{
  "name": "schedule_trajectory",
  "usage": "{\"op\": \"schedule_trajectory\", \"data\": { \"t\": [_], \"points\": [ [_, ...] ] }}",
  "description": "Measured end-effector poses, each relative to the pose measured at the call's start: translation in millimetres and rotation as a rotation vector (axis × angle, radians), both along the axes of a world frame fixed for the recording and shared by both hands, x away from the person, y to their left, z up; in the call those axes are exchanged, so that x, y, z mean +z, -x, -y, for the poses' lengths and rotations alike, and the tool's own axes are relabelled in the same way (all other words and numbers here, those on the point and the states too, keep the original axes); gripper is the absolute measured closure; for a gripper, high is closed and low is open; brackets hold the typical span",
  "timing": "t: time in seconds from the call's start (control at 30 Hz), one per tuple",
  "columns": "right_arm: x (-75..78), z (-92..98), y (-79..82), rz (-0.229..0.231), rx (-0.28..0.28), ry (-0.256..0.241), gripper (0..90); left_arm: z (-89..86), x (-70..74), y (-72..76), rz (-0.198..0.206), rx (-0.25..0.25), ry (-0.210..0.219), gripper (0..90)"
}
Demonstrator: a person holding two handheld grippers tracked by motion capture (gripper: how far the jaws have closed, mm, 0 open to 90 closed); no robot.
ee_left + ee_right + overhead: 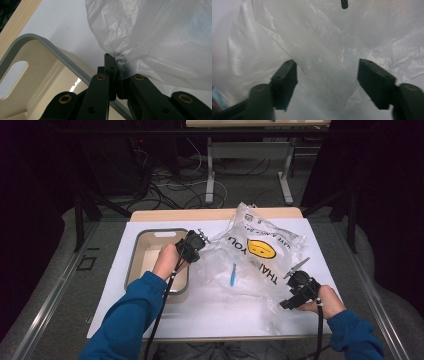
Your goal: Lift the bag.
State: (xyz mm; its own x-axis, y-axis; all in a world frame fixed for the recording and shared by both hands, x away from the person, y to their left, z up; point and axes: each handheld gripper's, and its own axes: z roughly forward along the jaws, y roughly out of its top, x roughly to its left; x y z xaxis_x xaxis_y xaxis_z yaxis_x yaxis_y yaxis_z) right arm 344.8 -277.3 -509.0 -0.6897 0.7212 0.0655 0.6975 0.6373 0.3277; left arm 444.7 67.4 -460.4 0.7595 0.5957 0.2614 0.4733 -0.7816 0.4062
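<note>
Plastic bag [257,262], clear and crumpled, printed with a yellow smiley face and dark lettering, lies spread over the right half of the white table cover [215,312], its upper edge puffed up toward the far side of the table. A small blue item [233,275] shows through the film near the middle. The left gripper [199,240] has its jaws pressed together on a bunched edge of the bag, the film gathered between the tips in the left gripper view [113,61]. Just beside it sits a shallow cream tray [145,240] with a grey rim and a handle slot. The right gripper [292,287] rests at the bag's near right corner, jaws spread wide with loose film lying between them, not pinched [327,72].
</note>
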Motion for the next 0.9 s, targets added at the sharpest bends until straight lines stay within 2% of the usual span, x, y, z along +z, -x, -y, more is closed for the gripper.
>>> {"op": "schedule_trajectory", "data": {
  "t": [0.07, 0.1, 0.13, 0.17, 0.2, 0.23, 0.27, 0.3, 0.33, 0.4, 0.43, 0.47, 0.5, 0.53, 0.57, 0.6, 0.73, 0.8, 0.83, 0.87, 0.9],
  "points": [
    [-3.0, -1.1, -1.9, 0.02, 0.002, 0.002, 58.4, -0.8, 0.1, -0.3, -0.002, 0.0, 0.001, 89.9],
    [-2.2, -2.3, 0.0, 0.032, -0.021, 0.005, 66.1, -1.0, 0.1, -0.2, -0.003, 0.0, 0.002, 89.9],
    [-1.2, -1.7, -1.9, 0.032, -0.003, 0.008, 73.5, -1.2, 0.0, 0.1, -0.003, 0.0, 0.002, 89.9],
    [-1.2, -1.7, -1.9, 0.032, -0.003, 0.008, 73.5, -1.6, 0.4, 0.1, -0.004, -0.006, -0.001, 89.9],
    [3.4, -1.2, -2.7, 0.06, 0.004, 0.014, 85.2, -2.1, 1.0, 0.8, -0.007, -0.004, 0.002, 89.9],
    [5.0, -1.1, -3.2, 0.074, 0.007, 0.01, 89.1, -2.1, 1.0, 0.8, -0.007, -0.004, 0.002, 89.9],
    [5.0, -1.1, -3.2, 0.074, 0.007, 0.01, 89.1, -2.3, 1.5, 1.3, -0.005, -0.004, 0.004, 89.9],
    [13.7, -0.6, -3.9, 0.088, -0.023, 0.016, 90.0, -2.8, 2.4, 1.7, -0.006, -0.005, 0.005, 89.9],
    [15.1, -1.5, -3.7, 0.097, -0.04, 0.003, 90.0, -3.2, 3.2, 1.7, -0.004, -0.011, 0.003, 89.8],
    [18.4, -1.0, -5.2, 0.113, -0.036, -0.002, 90.0, -3.6, 4.7, 2.9, -0.005, -0.009, 0.003, 89.8],
    [28.8, -1.2, -6.5, 0.134, -0.041, -0.004, 90.0, -4.1, 6.0, 3.0, -0.005, -0.011, 0.004, 89.8],
    [28.8, -1.2, -6.5, 0.134, -0.041, -0.004, 90.0, -4.3, 6.9, 3.4, -0.007, -0.009, 0.003, 89.8],
    [35.7, -3.3, -7.8, 0.147, -0.046, -0.01, 90.0, -5.2, 10.2, 3.1, -0.012, -0.013, 0.0, 89.8],
    [35.7, -3.3, -7.8, 0.147, -0.046, -0.01, 90.0, -5.2, 10.2, 3.1, -0.012, -0.013, 0.0, 89.8],
    [44.6, -4.8, -10.9, 0.153, -0.031, -0.007, 90.0, -5.2, 12.7, 2.6, -0.018, -0.016, -0.01, 89.8],
    [44.6, -4.8, -10.9, 0.153, -0.031, -0.007, 90.0, -5.2, 14.5, 2.3, -0.023, -0.017, -0.016, 89.8],
    [63.3, -6.6, -20.1, 0.176, -0.038, -0.009, 90.0, -6.8, 23.8, 0.6, -0.031, -0.024, -0.034, 89.8],
    [69.1, -6.2, -24.8, 0.178, -0.034, -0.008, 90.0, -7.8, 27.2, 0.5, -0.043, -0.018, -0.03, 89.8],
    [71.7, -6.6, -26.3, 0.179, -0.049, -0.017, 90.0, -8.4, 28.8, 0.1, -0.046, -0.022, -0.035, 89.8],
    [75.2, -6.8, -28.4, 0.158, -0.047, -0.001, 90.0, -8.7, 30.1, -0.1, -0.054, -0.023, -0.039, 89.8],
    [77.2, -7.0, -30.3, 0.164, -0.041, 0.0, 90.0, -8.8, 31.0, -0.3, -0.059, -0.026, -0.043, 89.8]
  ]
}}
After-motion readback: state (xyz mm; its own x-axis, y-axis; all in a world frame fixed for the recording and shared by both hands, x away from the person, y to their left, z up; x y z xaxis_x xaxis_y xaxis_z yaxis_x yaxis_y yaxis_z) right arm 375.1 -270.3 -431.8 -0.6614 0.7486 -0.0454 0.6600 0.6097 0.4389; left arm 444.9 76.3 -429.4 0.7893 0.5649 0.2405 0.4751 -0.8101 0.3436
